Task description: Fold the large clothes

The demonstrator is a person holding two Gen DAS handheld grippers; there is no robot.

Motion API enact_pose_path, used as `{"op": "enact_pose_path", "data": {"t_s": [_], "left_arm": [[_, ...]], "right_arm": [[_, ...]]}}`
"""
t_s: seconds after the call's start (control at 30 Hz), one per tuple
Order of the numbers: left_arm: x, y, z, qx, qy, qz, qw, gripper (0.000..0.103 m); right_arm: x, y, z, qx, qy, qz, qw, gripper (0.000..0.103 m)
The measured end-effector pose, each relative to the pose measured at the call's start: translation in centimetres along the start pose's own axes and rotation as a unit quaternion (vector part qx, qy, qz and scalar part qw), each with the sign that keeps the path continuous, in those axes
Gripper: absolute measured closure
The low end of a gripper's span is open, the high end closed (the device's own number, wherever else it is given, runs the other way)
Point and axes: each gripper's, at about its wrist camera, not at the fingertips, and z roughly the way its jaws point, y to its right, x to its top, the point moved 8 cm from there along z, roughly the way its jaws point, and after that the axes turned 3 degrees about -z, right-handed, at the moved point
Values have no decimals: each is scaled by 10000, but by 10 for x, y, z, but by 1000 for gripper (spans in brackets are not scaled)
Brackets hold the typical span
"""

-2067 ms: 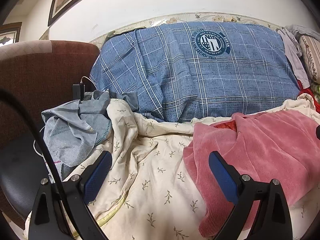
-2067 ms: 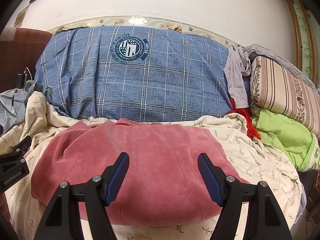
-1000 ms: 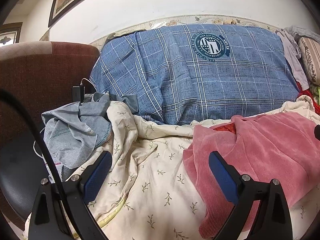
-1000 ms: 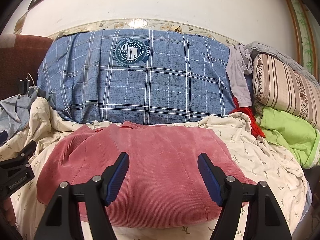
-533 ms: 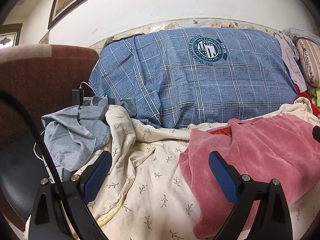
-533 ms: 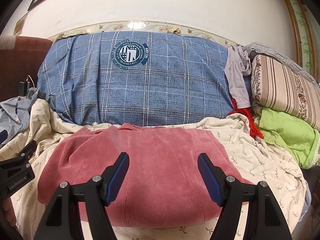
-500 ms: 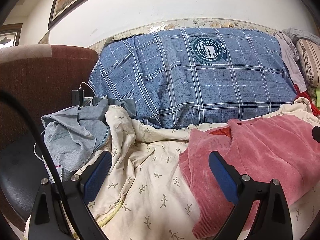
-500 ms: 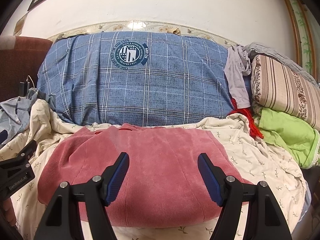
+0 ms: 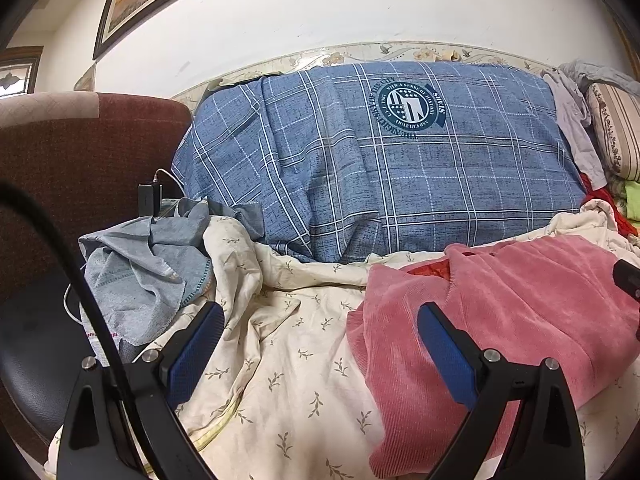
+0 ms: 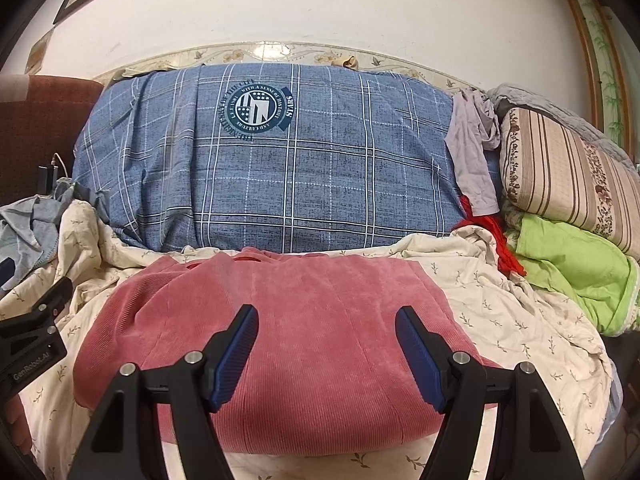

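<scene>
Two spread grippers, pink garment (image 10: pixel 304 336) beneath right gripper (image 10: pixel 326 354), right of left gripper (image 9: pixel 316 354)

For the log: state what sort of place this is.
Most likely a bedroom at home: a bed with a leaf-print sheet, a striped pillow beside a blue plaid quilt, and a framed picture on the wall.

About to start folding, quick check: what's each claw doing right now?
Left claw: open, holding nothing, over the cream sheet.
Right claw: open, holding nothing, over the pink garment.

Sweater (image 10: pixel 304 344) lies on sheet (image 10: pixel 500 320), before quilt (image 10: pixel 320 176).
</scene>
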Motion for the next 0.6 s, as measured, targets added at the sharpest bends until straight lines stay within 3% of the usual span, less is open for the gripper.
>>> {"op": "enact_pose_path", "data": {"t_s": [0.6], "left_arm": [[-1,2,1,-45,-20,-9,10000,6]], "right_arm": [[-2,-5,5,31,-26,1,10000,28]]}}
